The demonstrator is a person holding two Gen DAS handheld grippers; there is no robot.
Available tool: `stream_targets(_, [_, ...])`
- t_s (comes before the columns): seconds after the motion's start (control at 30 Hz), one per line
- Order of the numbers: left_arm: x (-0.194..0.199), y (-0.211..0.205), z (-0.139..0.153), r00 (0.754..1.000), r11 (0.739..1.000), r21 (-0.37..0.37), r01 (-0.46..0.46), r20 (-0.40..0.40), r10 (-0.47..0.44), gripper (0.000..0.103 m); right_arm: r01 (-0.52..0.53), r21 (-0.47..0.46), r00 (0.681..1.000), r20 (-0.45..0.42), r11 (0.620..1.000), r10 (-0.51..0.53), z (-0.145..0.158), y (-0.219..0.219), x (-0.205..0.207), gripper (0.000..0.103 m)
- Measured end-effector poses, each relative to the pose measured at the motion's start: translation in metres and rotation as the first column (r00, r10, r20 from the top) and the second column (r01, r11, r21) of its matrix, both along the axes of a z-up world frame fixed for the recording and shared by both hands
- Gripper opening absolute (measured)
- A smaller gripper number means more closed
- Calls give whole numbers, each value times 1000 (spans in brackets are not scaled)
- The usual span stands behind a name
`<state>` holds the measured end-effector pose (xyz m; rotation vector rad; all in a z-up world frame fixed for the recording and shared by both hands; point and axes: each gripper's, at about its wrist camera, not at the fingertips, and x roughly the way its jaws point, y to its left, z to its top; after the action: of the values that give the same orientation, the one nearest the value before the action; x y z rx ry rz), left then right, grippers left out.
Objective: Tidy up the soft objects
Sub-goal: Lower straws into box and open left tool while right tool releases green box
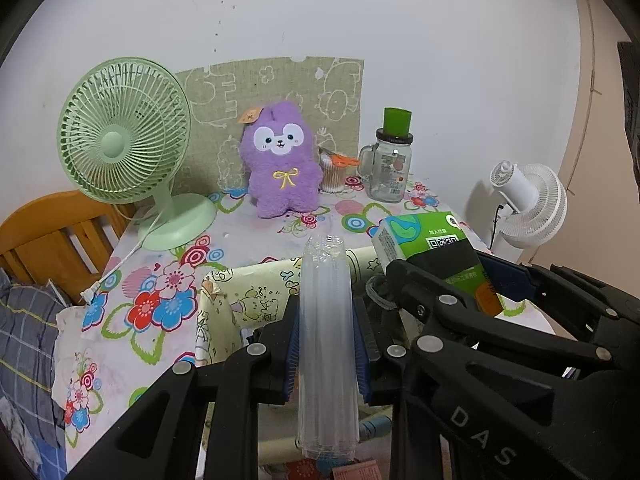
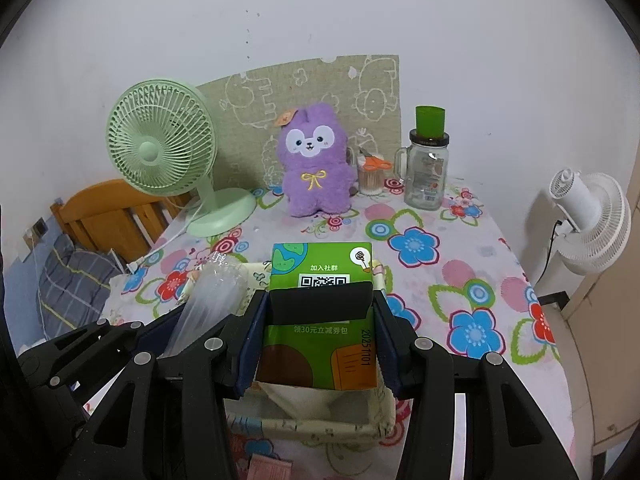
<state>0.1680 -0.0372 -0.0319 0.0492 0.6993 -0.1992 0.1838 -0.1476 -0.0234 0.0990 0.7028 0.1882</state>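
The fabric basket (image 2: 320, 426) is mostly hidden behind both grippers — its contents cannot be made out. One stack of clear plastic cups (image 1: 328, 344) sits clamped in the left gripper (image 1: 329, 354); one green tissue pack (image 2: 322, 320) is gripped by the right gripper (image 2: 320, 344), both held over the basket. One purple plush (image 1: 282, 160) stands at the back of the table.

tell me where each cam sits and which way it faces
Left wrist: on the left gripper, facing the wall over the table; its fingers clamp a cup stack, right gripper alongside.
Right wrist: on the right gripper, same heading; its fingers clamp a tissue pack above a fabric bin.
Shared: plush, green fan, jar.
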Motion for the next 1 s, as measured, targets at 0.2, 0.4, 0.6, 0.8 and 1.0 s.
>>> stream_targets(0.2, [15,3,-13,999,1000,-6,-13,-32,13,25,2,-8,1000,-29,1000,-2,-11,2,15,53])
stream_targets(0.4, [25,5,-22,999,999,-7,-32,-43,31,31,-2,-15,999,-53,1000,1,-21,4,27,53])
stream_targets(0.6, [34,8,-31,996,999,-5,-51,-68,51,52,-20,-24,998,-68,1000,18,-28,6,35,53])
stream_targets(0.8, [38,16,-39,992,997,14,-82,-93,83,69,-32,-24,995,-94,999,30,-37,11,42,54])
stream_targets(1.0, [35,17,-43,991,996,33,-84,-104,87,78,-45,-31,992,-120,999,41,-44,15,44,56])
